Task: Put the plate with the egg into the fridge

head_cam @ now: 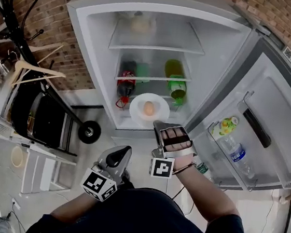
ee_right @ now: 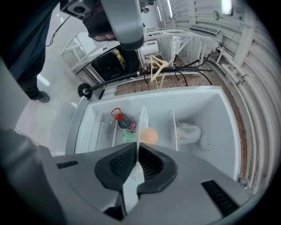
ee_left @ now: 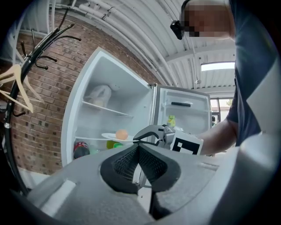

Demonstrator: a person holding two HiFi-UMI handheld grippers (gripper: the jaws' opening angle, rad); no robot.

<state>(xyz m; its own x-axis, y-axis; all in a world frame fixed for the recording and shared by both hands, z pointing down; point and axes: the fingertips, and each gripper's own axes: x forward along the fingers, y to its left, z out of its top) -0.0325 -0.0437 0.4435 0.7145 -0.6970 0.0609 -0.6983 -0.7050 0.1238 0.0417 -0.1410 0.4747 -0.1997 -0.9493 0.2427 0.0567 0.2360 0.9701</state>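
plate with egg held at the mouth of the open fridge

the right claw (head_cam: 160,124) is clamped narrow on the near rim of the white plate (head_cam: 140,109), just below the centre of the head view; in the right claw view the plate runs edge-on between its pads (ee_right: 123,165). the egg (head_cam: 149,108) sits in the middle of the plate. the plate is level with the lower shelf of the fridge (head_cam: 96,45), just in front of a dark cola bottle (head_cam: 127,82) and a green bottle (head_cam: 175,77); whether it rests on the shelf i cannot tell. the left claw (head_cam: 123,150) hangs lower centre-left, away from the plate, pads together and nothing between them. the fridge door (head_cam: 272,102) stands open on the right of the frame, with a water bottle (head_cam: 235,150) in its rack.
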